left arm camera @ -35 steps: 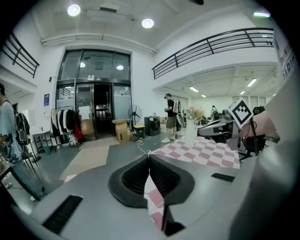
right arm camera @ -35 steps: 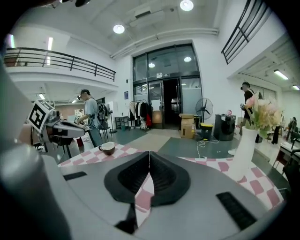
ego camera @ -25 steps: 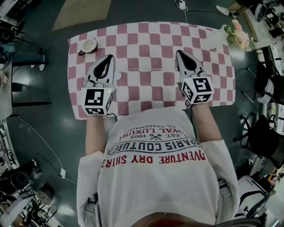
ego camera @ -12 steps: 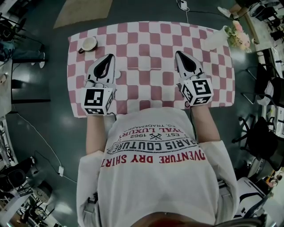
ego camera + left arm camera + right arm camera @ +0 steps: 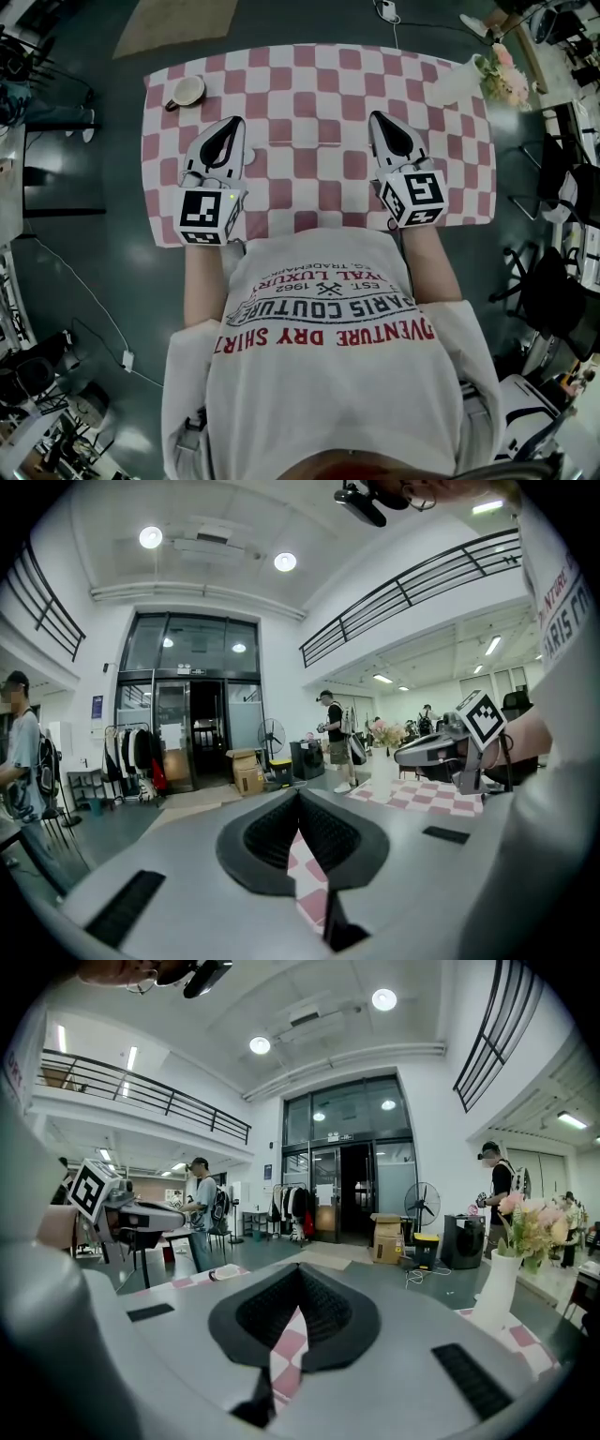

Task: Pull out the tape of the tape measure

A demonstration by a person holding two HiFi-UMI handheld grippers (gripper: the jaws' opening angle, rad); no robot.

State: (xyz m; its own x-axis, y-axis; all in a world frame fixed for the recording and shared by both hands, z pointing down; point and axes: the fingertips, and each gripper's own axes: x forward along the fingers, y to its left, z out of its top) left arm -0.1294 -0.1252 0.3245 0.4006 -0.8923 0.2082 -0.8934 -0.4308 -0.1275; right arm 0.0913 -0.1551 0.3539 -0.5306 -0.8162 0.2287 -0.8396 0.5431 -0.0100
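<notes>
My left gripper (image 5: 230, 124) rests on the pink-and-white checked tablecloth (image 5: 309, 84) at the left, jaws shut and empty; its closed tips (image 5: 298, 795) show only cloth beneath them. My right gripper (image 5: 378, 116) lies at the right, also shut with nothing in it (image 5: 300, 1269). A small white round object (image 5: 249, 157) sits right beside the left gripper; I cannot tell whether it is the tape measure. No tape shows in either gripper view. Each gripper sees the other across the table: the right gripper (image 5: 450, 747) and the left gripper (image 5: 127, 1211).
A cup (image 5: 187, 93) stands at the far left corner of the table. A white vase with flowers (image 5: 487, 77) stands at the far right corner. My torso covers the near table edge. People, chairs and boxes stand around the room beyond the table.
</notes>
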